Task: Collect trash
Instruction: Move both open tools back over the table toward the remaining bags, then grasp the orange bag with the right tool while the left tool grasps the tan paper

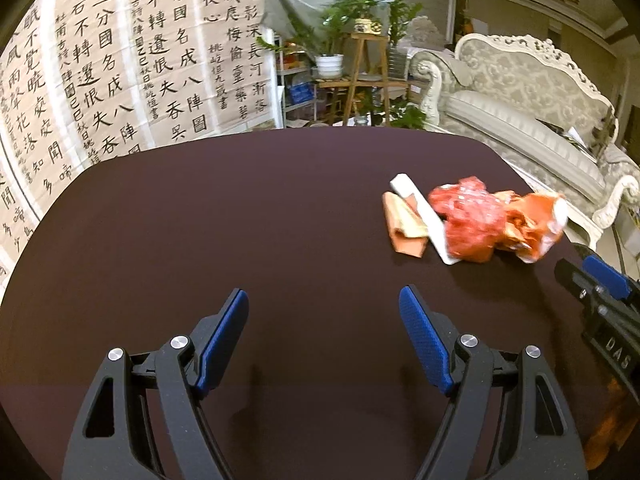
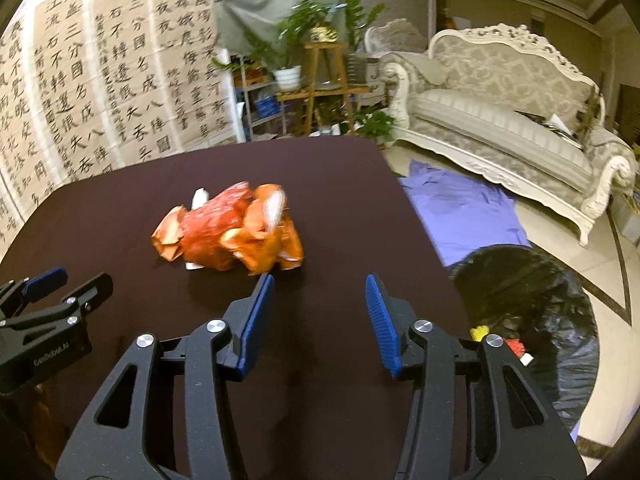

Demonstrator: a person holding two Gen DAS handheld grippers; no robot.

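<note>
A heap of crumpled red and orange wrappers (image 1: 480,220) (image 2: 232,232) lies on the dark brown table (image 1: 200,240) (image 2: 120,208). At the heap's left edge are a white strip (image 1: 424,216) and a flat orange scrap (image 1: 404,224). My left gripper (image 1: 323,296) (image 2: 80,278) hangs open over bare table, near and to the left of the heap, with nothing between its fingers. My right gripper (image 2: 320,280) (image 1: 584,272) is open too. Its left fingertip is just in front of the heap's near edge, and I see no touch.
An open black trash bag (image 2: 528,304) with a few bits inside stands on the floor past the table's right edge. A purple cloth (image 2: 460,208) lies on the floor beyond it. An ornate sofa (image 2: 500,120), potted plants (image 2: 304,32) and calligraphy sheets (image 1: 120,60) stand behind.
</note>
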